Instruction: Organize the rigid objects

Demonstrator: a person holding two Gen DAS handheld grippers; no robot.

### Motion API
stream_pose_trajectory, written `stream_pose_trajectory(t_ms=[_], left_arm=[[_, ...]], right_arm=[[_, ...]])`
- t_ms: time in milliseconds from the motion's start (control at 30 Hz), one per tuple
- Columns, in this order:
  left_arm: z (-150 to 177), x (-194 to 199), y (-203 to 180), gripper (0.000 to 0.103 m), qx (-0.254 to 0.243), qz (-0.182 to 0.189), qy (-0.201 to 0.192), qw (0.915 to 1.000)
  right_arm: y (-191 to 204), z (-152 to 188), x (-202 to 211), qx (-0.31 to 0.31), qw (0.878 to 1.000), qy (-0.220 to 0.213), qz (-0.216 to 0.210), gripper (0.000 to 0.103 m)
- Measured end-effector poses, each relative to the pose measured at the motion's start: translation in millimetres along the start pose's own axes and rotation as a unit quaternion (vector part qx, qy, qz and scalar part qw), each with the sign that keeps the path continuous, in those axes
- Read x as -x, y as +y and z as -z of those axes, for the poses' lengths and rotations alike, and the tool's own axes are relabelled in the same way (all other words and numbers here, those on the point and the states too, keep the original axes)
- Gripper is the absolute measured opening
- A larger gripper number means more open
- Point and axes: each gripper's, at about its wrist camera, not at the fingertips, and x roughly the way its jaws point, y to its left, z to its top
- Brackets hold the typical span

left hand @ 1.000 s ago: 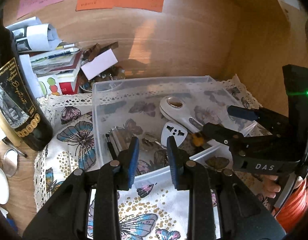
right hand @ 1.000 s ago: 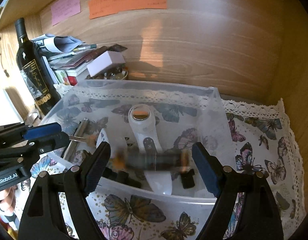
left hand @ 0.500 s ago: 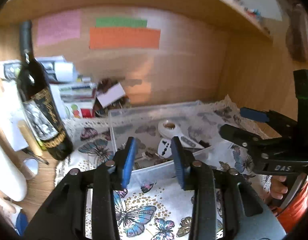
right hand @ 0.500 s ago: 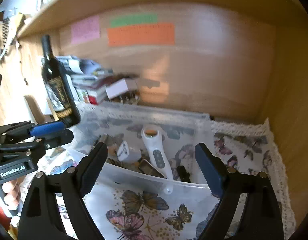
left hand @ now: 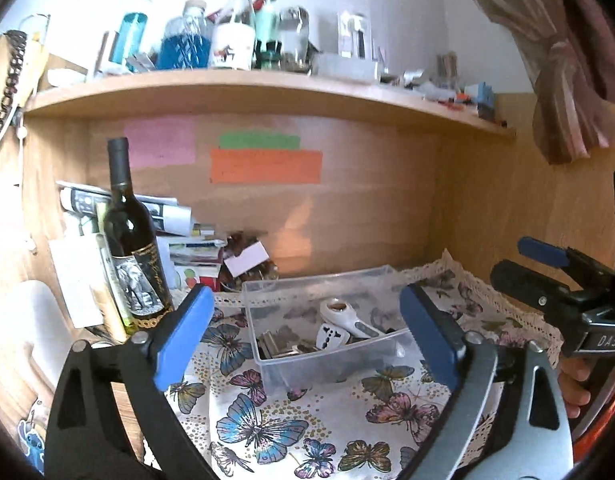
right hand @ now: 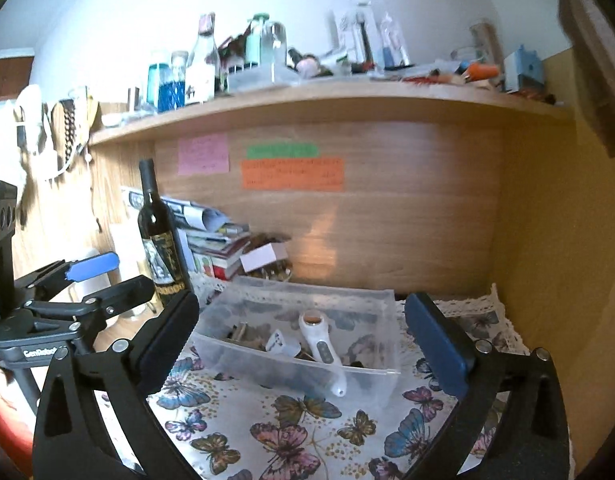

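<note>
A clear plastic bin (left hand: 331, 372) (right hand: 371, 380) sits on the butterfly cloth (left hand: 267, 432) (right hand: 291, 436). It holds a white handheld device (left hand: 347, 316) (right hand: 321, 350), a white plug adapter (left hand: 332, 336) (right hand: 282, 343) and several small dark and metal items. My left gripper (left hand: 307, 344) is open and empty, held back above the cloth in front of the bin; it also shows in the right wrist view (right hand: 107, 276). My right gripper (right hand: 303, 344) is open and empty, also back from the bin, and shows in the left wrist view (left hand: 527, 264).
A dark wine bottle (left hand: 133, 248) (right hand: 159, 240) stands left of the bin, with stacked papers and books (left hand: 187, 248) (right hand: 215, 240) behind. A wooden back wall with coloured notes (left hand: 265, 166) and a right side wall enclose the desk. A cluttered shelf (left hand: 267, 84) hangs above.
Both grippers have pulled back and up from the bin, so the shelf above now shows. The left gripper has opened wide. The dark item seen between the right fingers is gone from them.
</note>
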Motion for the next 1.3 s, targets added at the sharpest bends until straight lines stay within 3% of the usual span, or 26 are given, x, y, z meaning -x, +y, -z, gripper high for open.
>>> stream_pose_trajectory(t_ms=[433, 1300], left_arm=[[0.0, 15.0, -7.8, 0.100, -0.008, -0.012, -0.017, 0.9998], [1.6, 14.0, -8.2, 0.102, 0.001, -0.016, -0.015, 0.9998]], right_arm=[[-4.7, 5.9, 13.0, -0.018, 1.000, -0.004, -0.002, 0.103], [-1.5, 5.6, 13.8, -0.016, 1.000, -0.005, -0.009, 0.103]])
